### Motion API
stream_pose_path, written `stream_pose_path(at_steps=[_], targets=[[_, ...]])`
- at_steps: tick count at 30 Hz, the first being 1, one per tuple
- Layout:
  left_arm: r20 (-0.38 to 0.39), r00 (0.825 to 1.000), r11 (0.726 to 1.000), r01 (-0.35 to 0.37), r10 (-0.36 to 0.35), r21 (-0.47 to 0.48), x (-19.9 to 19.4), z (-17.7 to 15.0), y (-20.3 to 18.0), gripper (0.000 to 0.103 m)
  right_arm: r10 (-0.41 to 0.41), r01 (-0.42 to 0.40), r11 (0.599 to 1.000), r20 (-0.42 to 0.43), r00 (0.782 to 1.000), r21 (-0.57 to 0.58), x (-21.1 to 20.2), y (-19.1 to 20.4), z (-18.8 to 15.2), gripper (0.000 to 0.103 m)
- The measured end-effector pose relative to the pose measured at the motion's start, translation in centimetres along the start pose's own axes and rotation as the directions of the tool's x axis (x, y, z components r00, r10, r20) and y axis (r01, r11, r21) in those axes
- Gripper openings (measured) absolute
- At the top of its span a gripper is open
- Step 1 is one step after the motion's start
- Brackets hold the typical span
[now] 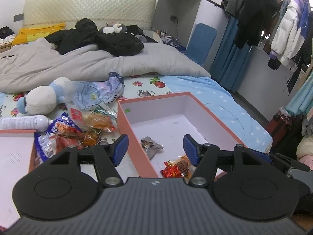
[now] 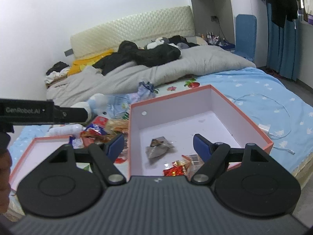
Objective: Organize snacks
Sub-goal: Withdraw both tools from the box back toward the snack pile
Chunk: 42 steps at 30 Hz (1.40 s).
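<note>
A pink box [image 1: 135, 135] with a white inside lies open on the bed. In it are a grey-brown packet [image 1: 150, 145], a red and gold packet [image 1: 172, 170] and a clear packet with a barcode [image 2: 192, 159]. A pile of loose snack packets [image 1: 78, 131] lies just left of the box. My left gripper [image 1: 154, 143] hangs open over the box's near left wall, with nothing between its blue pads. My right gripper [image 2: 158, 139] is open above the box [image 2: 176, 105], over the grey-brown packet [image 2: 158, 147], and holds nothing. The left gripper's body [image 2: 27, 110] shows at the left edge.
The box lid [image 1: 13, 152] lies upside down at the near left. Behind the pile are a white bottle [image 1: 23, 122], a plush toy [image 1: 43, 99] and a crumpled plastic bag [image 1: 97, 94]. A charger cable [image 2: 273, 131] lies right of the box. A grey duvet [image 1: 78, 64] covers the far bed.
</note>
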State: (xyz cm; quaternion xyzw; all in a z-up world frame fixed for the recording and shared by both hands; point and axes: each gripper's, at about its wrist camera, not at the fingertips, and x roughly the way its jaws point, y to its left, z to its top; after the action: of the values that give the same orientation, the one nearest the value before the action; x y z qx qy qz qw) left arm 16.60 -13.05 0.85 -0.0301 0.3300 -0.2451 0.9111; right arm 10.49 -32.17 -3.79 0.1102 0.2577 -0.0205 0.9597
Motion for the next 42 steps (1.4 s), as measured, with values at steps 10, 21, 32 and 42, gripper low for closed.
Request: stream_pose_path(at_steps=[10, 21, 32, 42], targets=[[0.028, 0.998, 0.998, -0.058, 0.059, -0.039, -6.2, -3.3, 2.4, 0.067, 0.085, -0.084, 0.995, 0.024, 0.996, -0.046, -2.4, 3.8, -1.8, 0.079], [0.077, 0.985, 0.98, -0.145, 0.156, -0.138, -12.4, -7.8, 6.4, 0.069, 0.196, -0.196, 0.974, -0.007, 0.981, -0.112, -3.5, 7.7, -4.8, 0.079], [0.08, 0.97, 0.956, -0.21, 0.23, -0.207, -14.6, -9.8, 9.9, 0.069, 0.233, -0.233, 0.96, -0.021, 0.972, -0.155, -4.4, 9.5, -5.9, 0.079], [0.004, 0.972, 0.936, -0.223, 0.233, -0.273, -10.4, -9.3, 13.7, 0.069, 0.217, -0.227, 0.964, -0.084, 0.973, -0.139, 0.5, 11.0, -5.9, 0.079]])
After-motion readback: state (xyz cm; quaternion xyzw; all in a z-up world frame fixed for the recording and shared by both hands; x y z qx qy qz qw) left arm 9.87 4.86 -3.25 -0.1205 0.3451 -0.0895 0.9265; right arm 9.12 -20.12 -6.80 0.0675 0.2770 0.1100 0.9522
